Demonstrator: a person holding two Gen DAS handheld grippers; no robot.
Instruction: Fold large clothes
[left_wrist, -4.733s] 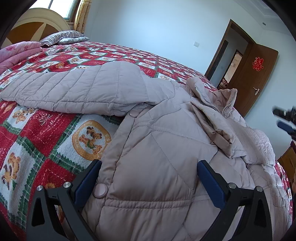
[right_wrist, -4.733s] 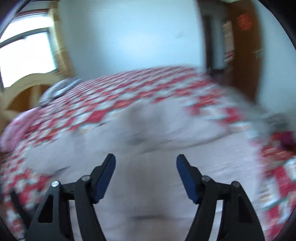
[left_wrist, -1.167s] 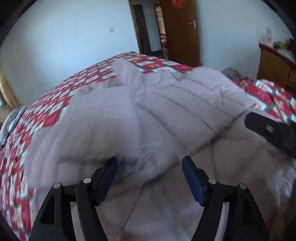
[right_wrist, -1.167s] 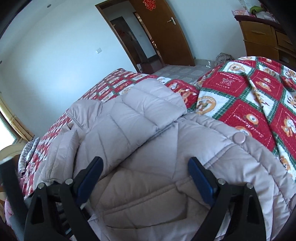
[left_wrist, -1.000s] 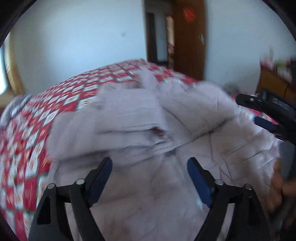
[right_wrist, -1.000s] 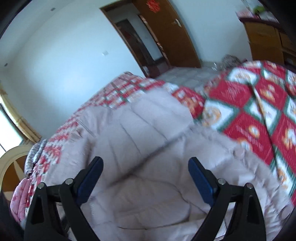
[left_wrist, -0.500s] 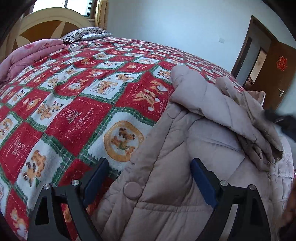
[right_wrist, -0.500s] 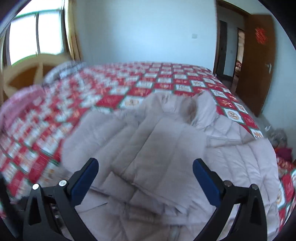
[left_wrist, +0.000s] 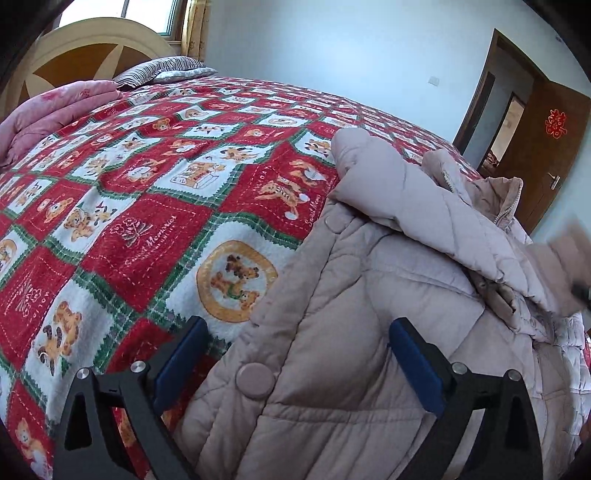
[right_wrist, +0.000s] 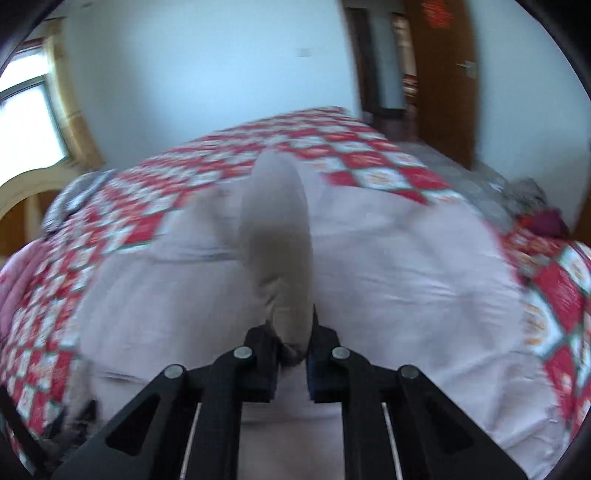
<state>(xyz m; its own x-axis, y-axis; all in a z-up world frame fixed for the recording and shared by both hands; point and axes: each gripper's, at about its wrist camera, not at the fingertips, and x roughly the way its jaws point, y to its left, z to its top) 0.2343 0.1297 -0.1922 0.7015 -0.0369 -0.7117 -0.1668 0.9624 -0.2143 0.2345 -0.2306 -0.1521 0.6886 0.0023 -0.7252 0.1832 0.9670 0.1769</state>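
Observation:
A pale pink quilted puffer jacket (left_wrist: 369, 295) lies spread on the bed, one sleeve (left_wrist: 388, 192) folded across its chest. My left gripper (left_wrist: 297, 328) hovers low over the jacket's front edge by a round snap button (left_wrist: 255, 380). Its jaws are opening wide, the cloth under them but not pinched. In the blurred right wrist view my right gripper (right_wrist: 293, 332) is closing on a raised fold of the jacket (right_wrist: 277, 229), and the pads press on the cloth. The rest of the jacket (right_wrist: 406, 280) spreads below it.
A red, green and white bear-patterned bedspread (left_wrist: 129, 221) covers the bed. A pink quilt (left_wrist: 55, 107), a striped pillow (left_wrist: 162, 70) and the wooden headboard (left_wrist: 85, 51) are at the far left. A brown door (left_wrist: 546, 155) stands open at the right.
My right gripper went from wide open to pinched on a fold of the jacket while its view swung. The left gripper swung to the jacket's snap edge, then held still with its jaws slightly wider.

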